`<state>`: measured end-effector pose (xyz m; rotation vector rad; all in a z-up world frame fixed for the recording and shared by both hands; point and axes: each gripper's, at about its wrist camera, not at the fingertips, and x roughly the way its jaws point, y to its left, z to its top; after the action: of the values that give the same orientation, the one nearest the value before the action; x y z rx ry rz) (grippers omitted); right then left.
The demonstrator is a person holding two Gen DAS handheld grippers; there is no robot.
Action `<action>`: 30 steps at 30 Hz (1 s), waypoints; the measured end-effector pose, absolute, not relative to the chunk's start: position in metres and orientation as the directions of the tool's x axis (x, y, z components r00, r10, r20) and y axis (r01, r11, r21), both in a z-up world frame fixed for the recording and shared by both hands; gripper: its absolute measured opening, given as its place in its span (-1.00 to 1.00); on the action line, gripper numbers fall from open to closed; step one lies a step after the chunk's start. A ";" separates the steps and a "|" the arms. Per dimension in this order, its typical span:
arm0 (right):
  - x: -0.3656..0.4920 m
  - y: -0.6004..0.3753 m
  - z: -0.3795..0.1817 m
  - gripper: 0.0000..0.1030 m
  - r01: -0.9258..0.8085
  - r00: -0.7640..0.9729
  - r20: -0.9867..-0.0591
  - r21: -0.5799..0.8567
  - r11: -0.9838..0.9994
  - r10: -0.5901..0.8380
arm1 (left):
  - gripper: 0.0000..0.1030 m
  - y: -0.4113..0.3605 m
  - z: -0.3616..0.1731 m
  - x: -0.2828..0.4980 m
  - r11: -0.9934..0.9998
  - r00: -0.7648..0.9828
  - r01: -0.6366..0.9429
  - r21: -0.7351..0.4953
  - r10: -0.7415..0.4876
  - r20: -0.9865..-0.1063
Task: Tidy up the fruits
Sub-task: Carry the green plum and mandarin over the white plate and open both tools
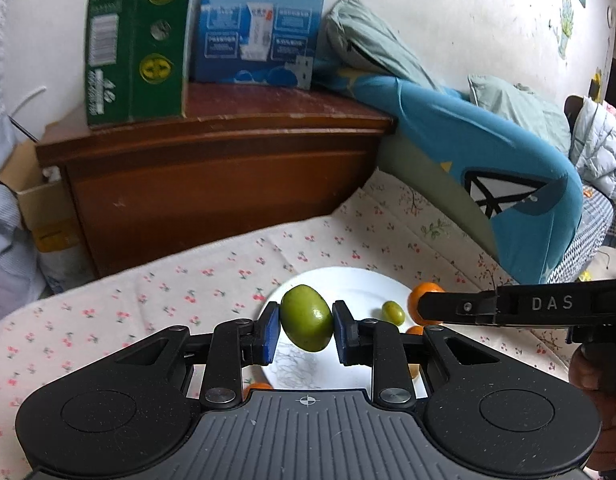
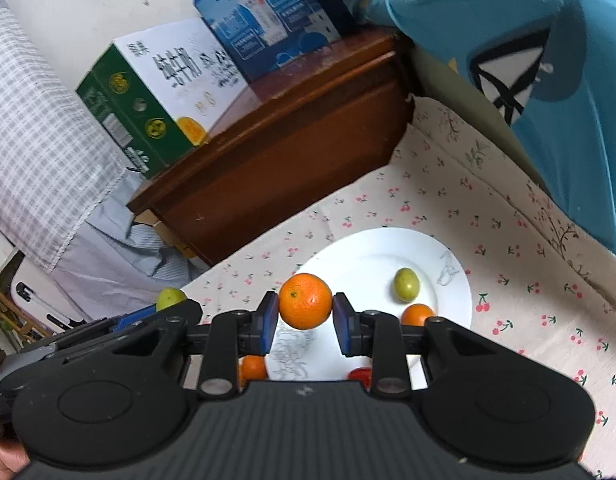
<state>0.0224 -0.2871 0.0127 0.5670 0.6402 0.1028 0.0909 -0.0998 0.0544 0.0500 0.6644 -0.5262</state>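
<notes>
My left gripper (image 1: 305, 326) is shut on a large green fruit (image 1: 306, 317) and holds it above the white plate (image 1: 348, 280). My right gripper (image 2: 305, 312) is shut on an orange (image 2: 305, 306) above the same plate (image 2: 368, 248); this gripper also shows in the left wrist view (image 1: 422, 307), with the orange (image 1: 422, 294) at its tip. A small green fruit (image 1: 392, 312) lies on the plate, also in the right wrist view (image 2: 406, 284). A second orange (image 2: 416, 314) lies on the plate near it. The held green fruit (image 2: 169, 298) and left gripper show at the left.
The plate lies on a cherry-print sheet (image 1: 187, 288). A wooden nightstand (image 1: 211, 168) stands behind with a green carton (image 1: 135, 44) and a blue carton (image 1: 259, 24). A blue pillow (image 1: 488, 152) lies right. Another orange (image 2: 252, 368) and a red object (image 2: 360, 374) show under the right gripper.
</notes>
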 end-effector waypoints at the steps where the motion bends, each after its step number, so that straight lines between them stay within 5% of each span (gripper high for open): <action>1: 0.025 -0.289 0.010 -0.43 0.089 0.799 -0.542 0.534 0.841 0.260 | -0.51 -0.102 0.052 0.093 0.867 0.656 0.482 -0.126 -0.453 -0.604; 22: 0.051 -0.294 -0.025 -0.40 0.193 0.743 -0.633 0.514 0.836 0.218 | -0.47 -0.141 0.008 0.116 0.837 0.553 0.524 -0.157 -0.475 -0.684; 27: 0.050 -0.295 -0.021 -0.39 0.195 0.754 -0.623 0.516 0.834 0.209 | -0.30 -0.139 0.016 0.116 0.840 0.561 0.513 -0.174 -0.482 -0.673; 30: 0.048 -0.295 -0.016 -0.39 0.181 0.769 -0.606 0.514 0.839 0.205 | 0.01 -0.133 0.029 0.117 0.853 0.580 0.489 -0.184 -0.475 -0.662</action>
<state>0.0485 -0.2953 -0.0156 0.5882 0.7039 0.0136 0.1168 -0.1325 0.0290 0.0195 0.7673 -0.5638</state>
